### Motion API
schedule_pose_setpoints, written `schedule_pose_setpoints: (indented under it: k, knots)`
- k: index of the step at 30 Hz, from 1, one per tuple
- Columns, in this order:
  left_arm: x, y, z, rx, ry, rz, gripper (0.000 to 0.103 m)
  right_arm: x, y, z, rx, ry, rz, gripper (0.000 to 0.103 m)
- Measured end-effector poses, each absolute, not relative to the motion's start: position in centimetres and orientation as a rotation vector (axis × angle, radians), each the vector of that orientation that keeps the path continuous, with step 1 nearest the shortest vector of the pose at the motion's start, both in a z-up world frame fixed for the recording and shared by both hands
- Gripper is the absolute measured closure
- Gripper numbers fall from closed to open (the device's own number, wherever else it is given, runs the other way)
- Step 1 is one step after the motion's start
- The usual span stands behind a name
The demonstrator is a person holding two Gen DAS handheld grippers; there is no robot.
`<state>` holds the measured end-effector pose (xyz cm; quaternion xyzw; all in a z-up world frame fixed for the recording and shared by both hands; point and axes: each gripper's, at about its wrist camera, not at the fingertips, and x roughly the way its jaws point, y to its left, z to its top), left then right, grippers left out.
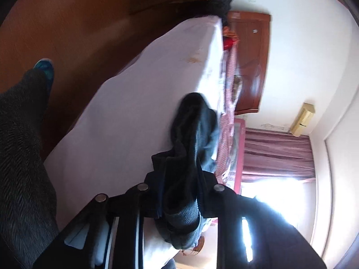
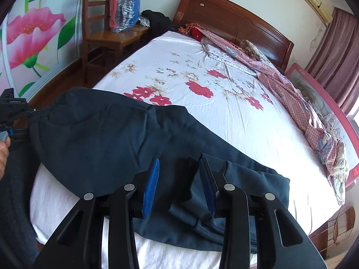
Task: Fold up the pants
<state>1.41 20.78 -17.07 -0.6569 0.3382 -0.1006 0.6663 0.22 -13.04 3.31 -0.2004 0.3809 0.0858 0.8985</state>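
Navy pants are being spread across the near end of the bed. Waistband is being clamped by the left gripper. Right gripper is being held apart, straddling a cuff fold, unclenched.

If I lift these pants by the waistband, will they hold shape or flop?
Probably flop: the pants drape in soft creases over the bed. The thick knit looks fairly heavy, so expect sag. The ribbed fabric in the left gripper seems unlikely to slip.

A floral-sheeted bed carries dark pants and a pink quilt.
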Motion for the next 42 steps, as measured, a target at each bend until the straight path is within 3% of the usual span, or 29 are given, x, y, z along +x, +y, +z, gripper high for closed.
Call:
schedule_pose_setpoints:
  k: [9,19,27,31,34,36,38,40,42]
  knots:
    - [3.5,17.4,-5.6,-1.281,0.662,-0.384,0.085,-0.6,-20.8,2.2,-0.229,0.796,0.07,0.066]
    - [11.9,-0.3,5.1,-0.978,0.755,-0.747,0.085,-4.5,-35.1,0.8,0.119,0.781,-0.167,0.066]
    - [14.6,-17.9,4.1,-0.779,0.928,-0.975,0.085,-9.0,-43.1,-1.3,0.282,0.787,-0.32,0.066]
    - [14.6,-25.8,-0.3,-0.553,1.083,-0.933,0.082,-9.9,-45.3,-2.5,0.351,0.816,-0.366,0.066]
    - [12.5,-30.0,-3.8,-0.341,1.221,-0.891,0.075,-10.2,-46.4,-3.2,0.414,0.837,-0.388,0.066]
    - [10.2,-30.6,-3.3,-0.275,1.223,-0.915,0.072,-10.0,-47.1,-3.1,0.473,0.827,-0.373,0.066]
    - [8.0,-28.9,-1.0,-0.228,1.171,-0.92,0.052,-9.7,-47.3,-2.5,0.517,0.804,-0.349,0.066]
    - [6.4,-25.2,2.3,-0.224,1.073,-0.933,0.021,-8.9,-46.7,-1.4,0.555,0.761,-0.263,0.066]
    - [5.9,-20.4,5.6,-0.211,0.98,-0.892,0.011,-7.2,-45.4,-0.3,0.572,0.739,-0.126,0.066]
